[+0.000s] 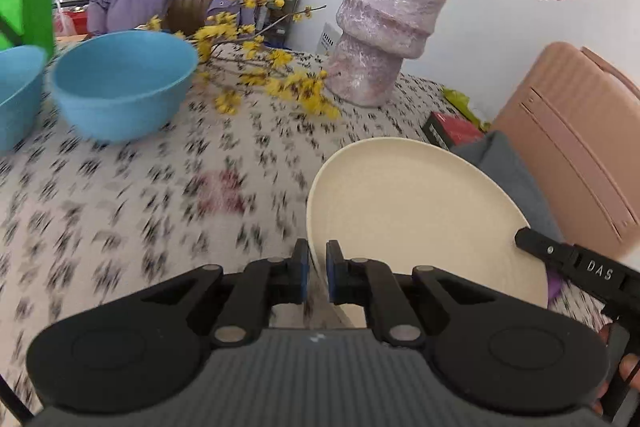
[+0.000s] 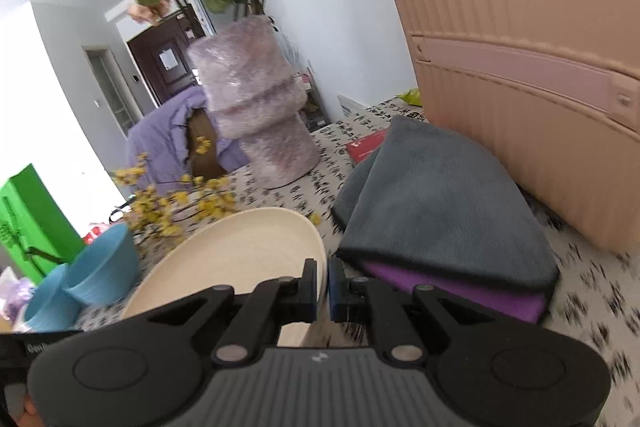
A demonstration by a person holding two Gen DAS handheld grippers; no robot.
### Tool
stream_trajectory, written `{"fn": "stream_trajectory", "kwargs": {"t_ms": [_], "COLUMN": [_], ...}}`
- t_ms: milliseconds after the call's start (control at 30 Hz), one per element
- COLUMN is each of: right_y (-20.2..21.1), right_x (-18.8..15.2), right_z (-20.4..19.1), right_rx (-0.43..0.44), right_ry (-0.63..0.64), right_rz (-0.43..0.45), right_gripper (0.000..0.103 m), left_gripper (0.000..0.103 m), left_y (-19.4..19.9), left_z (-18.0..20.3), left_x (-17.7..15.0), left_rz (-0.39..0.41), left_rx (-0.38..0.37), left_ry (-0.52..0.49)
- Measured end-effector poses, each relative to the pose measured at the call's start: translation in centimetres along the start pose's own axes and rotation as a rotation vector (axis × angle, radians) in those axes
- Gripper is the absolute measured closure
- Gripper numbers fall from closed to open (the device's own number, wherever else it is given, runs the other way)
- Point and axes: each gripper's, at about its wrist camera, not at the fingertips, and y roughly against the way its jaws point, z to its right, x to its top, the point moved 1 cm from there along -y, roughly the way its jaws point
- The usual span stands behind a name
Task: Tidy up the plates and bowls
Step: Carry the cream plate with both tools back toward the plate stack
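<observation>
Above the patterned tablecloth (image 1: 140, 195), each hand-held gripper, left (image 1: 317, 273) and right (image 2: 323, 289), pinches the smooth round cream plate (image 1: 416, 211).

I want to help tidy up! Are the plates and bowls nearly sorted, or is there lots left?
About halfway, I think. The two blue bowls already sit side by side on the table. Right now the left claw and the right claw each pinch a rim of the cream plate, holding it tilted. It has not been set down yet, and I cannot see any other plates.
</observation>
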Motion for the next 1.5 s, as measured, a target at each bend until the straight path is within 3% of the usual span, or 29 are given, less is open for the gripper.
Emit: {"fn": "stream_trajectory", "kwargs": {"t_ms": [200, 467, 800, 1100, 1500], "right_y": [6.2, 12.5, 18.1, 20.6, 20.6], "right_x": [-4.1, -11.7, -17.1, -19.9, -21.0], "right_z": [-0.6, -3.7, -7.3, -10.1, -13.4], "right_rx": [0.039, 0.098, 0.169, 0.174, 0.195], "right_ry": [-0.015, 0.021, 0.06, 0.123, 0.161], "right_rz": [-0.006, -0.064, -0.085, -0.098, -0.116], "right_gripper": [0.097, 0.096, 0.096, 0.094, 0.094], "left_gripper": [0.093, 0.093, 0.093, 0.093, 0.093], "left_y": [6.7, 15.4, 21.8, 25.1, 28.1], "left_z": [-0.8, -3.2, -7.1, -9.2, -12.0], "left_x": [-5.5, -12.7, -19.7, -22.6, -22.6], "left_rz": [0.009, 0.04, 0.038, 0.067, 0.124], "left_rx": [-0.003, 0.063, 0.118, 0.137, 0.136], "left_ry": [0.019, 0.053, 0.116, 0.155, 0.187]}}
